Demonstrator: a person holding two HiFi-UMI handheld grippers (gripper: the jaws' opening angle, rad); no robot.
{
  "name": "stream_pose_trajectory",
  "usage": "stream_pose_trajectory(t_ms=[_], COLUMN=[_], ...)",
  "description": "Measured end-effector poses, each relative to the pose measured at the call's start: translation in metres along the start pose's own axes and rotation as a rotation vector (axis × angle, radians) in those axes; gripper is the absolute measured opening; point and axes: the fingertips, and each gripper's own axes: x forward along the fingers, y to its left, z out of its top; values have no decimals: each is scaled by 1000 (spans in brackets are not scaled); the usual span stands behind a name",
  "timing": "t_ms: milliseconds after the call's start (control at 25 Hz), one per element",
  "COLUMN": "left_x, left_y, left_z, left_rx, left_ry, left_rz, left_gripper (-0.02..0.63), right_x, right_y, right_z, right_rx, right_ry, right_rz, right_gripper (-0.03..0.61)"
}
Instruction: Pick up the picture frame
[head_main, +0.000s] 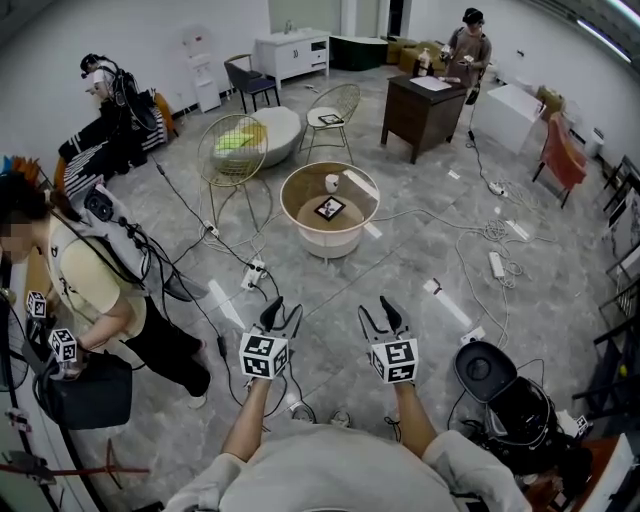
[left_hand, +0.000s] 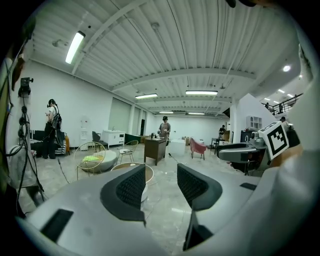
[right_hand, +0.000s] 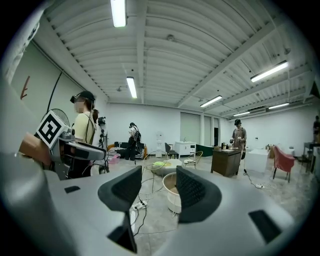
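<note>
Left gripper (head_main: 281, 316): jaws wide apart, nothing between them, only bare floor beyond.
Right gripper (head_main: 381, 313): jaws parted too, and empty, just beside the left one.
Picture frame (head_main: 329, 208): lying flat inside the round table (head_main: 291, 196), near a white cup (head_main: 332, 183), well ahead of both grippers, untouched.

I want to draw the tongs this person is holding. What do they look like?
The left tongs and right tongs look alike. Each has a pale grey body ending in two black fingers with bumpy black pads. Each carries a white cube printed with black square markers. The person wears a light short-sleeved shirt.
</note>
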Motion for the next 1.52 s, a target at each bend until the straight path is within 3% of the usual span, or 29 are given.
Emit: stream_pose_trajectory(t_ms=[680,1200,1520], left_x=[10,66,120], left_y=[-30,-6,41], left_z=[-15,-1,12], left_rx=[-24,-26,-40], left_ry=[6,-8,2], left_rz=[54,49,36], left_gripper=[176,175,175], right_x=[-9,43,109], right_y=[-22,-47,-69], right_z=[-23,-26,-14], right_rx=[3,5,-9], right_ry=[17,37,55], right_rz=[51,49,33], right_gripper=[216,215,215])
